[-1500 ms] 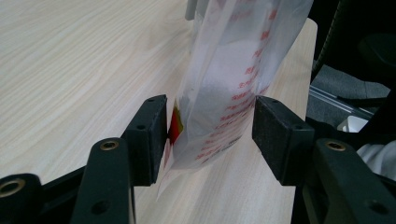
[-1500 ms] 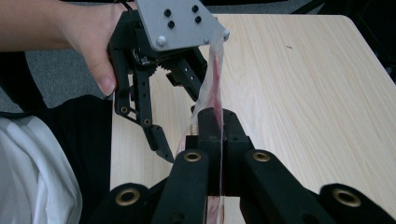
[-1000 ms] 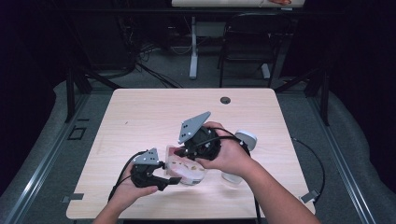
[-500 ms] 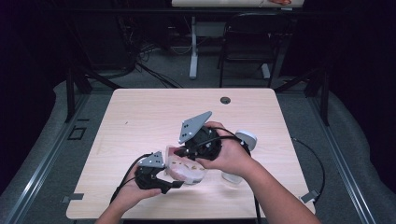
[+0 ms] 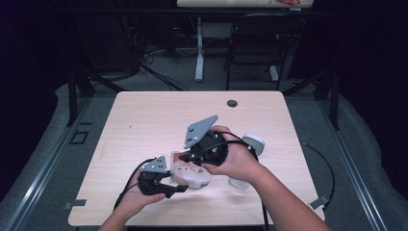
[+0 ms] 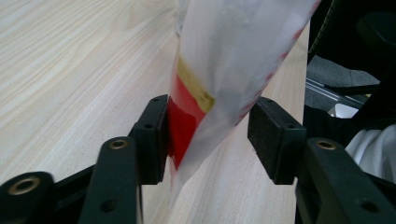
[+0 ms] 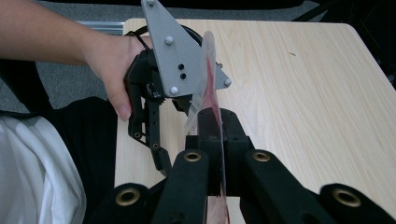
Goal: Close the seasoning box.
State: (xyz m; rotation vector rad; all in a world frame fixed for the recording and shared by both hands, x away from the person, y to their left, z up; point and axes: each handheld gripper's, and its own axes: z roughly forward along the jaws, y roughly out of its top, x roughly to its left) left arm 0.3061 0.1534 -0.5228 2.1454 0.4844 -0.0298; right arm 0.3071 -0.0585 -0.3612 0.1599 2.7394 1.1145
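Counter (image 5: pixel 144 120) of pale wood stood in a dark room; right gripper (image 7: pixel 212 140) pinched a plastic bag (image 5: pixel 190 173), left gripper (image 6: pixel 208 135) gaped around it.

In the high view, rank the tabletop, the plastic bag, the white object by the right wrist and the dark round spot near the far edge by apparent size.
Largest to smallest:
1. Tabletop
2. Plastic bag, partly hidden by both grippers
3. White object, partly behind the right hand, so the order with the bag is unsure
4. Dark round spot

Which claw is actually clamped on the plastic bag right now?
The right claw: its jaws pinch the plastic bag edge. The left claw only straddles it, a gap at one jaw.
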